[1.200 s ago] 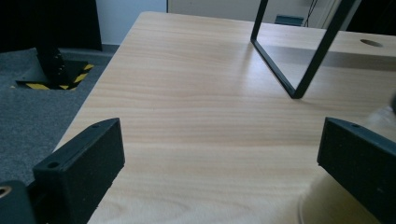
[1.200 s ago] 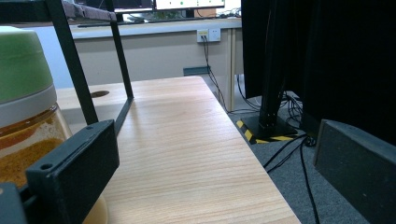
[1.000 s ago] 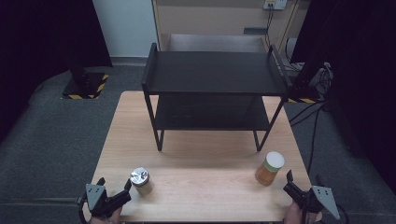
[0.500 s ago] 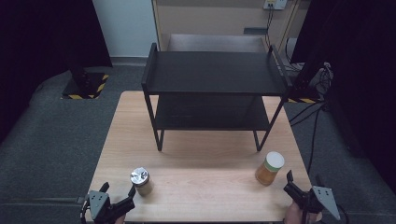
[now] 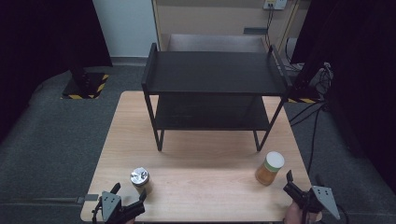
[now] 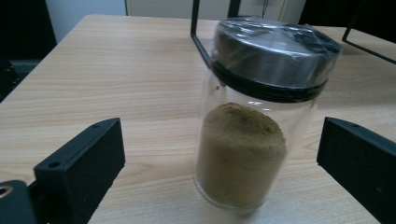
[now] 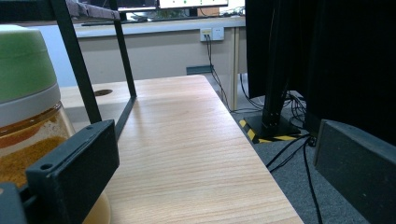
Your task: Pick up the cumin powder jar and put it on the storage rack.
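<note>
At the lower left of the high view the left gripper sits low at the bench edge, jaws apart, aimed at the glass jar with a metal lid. The jar stands upright between the jaws without touching them. At the lower right, the right gripper has its jaws apart too, just beside the upright green-lidded jar. The black shelf stands behind both, in the upper centre
</note>
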Demonstrator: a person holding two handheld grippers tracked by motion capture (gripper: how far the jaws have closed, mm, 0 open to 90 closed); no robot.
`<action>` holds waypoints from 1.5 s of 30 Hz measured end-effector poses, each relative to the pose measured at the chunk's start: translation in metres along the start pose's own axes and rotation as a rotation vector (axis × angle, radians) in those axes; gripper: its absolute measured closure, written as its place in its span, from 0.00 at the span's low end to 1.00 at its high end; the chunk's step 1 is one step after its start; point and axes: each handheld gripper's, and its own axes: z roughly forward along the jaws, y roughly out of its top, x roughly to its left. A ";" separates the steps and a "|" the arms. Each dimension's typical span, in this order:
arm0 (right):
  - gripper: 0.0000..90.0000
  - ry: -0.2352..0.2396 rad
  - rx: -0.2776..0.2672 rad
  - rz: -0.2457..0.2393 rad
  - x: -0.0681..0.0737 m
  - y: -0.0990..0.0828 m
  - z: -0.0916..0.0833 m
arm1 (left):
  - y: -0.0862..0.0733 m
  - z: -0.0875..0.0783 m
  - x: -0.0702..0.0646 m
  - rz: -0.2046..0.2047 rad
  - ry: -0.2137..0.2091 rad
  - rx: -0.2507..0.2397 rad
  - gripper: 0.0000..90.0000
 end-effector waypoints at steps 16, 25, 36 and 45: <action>0.01 0.001 -0.007 0.007 -0.001 -0.001 -0.001 | 0.016 0.017 -0.007 0.027 -0.045 0.015 0.01; 0.01 0.002 -0.012 0.013 -0.002 -0.002 -0.001 | 0.026 0.032 -0.007 0.046 -0.056 0.064 0.05; 0.01 0.001 -0.011 0.017 -0.002 -0.002 -0.001 | 0.031 0.042 -0.007 0.064 -0.035 0.106 0.19; 0.01 0.000 -0.011 0.016 -0.001 -0.002 -0.001 | 0.030 0.043 -0.011 0.082 -0.019 0.104 0.32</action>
